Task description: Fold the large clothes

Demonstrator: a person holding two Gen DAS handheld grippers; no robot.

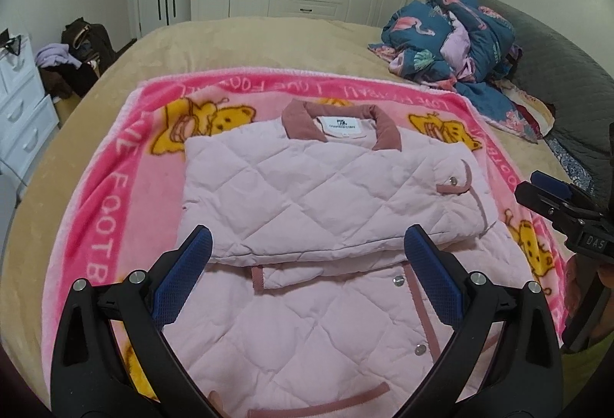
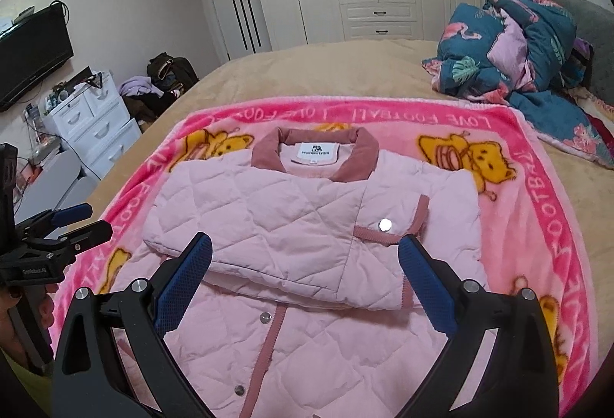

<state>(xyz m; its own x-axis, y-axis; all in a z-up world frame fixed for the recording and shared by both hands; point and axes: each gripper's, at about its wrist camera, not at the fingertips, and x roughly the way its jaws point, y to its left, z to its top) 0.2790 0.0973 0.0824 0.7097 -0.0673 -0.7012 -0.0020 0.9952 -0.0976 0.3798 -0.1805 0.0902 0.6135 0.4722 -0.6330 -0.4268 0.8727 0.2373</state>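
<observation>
Quilted pink jacket point(image 2: 307, 264) is laid on the pink cartoon blanket point(image 2: 537, 210), sleeves folded across. Left gripper point(image 1: 307, 264) and right gripper point(image 2: 303, 264) are held open, empty. Slippery padding may spring apart if the hem is pinched shallowly.

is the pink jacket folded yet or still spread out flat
Partly folded. The jacket's sleeves are folded across the chest below the collar, but its lower half lies flat toward the open grippers.

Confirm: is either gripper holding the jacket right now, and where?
Nothing is held. Left gripper and right gripper both hang open above the pink quilted jacket.
</observation>
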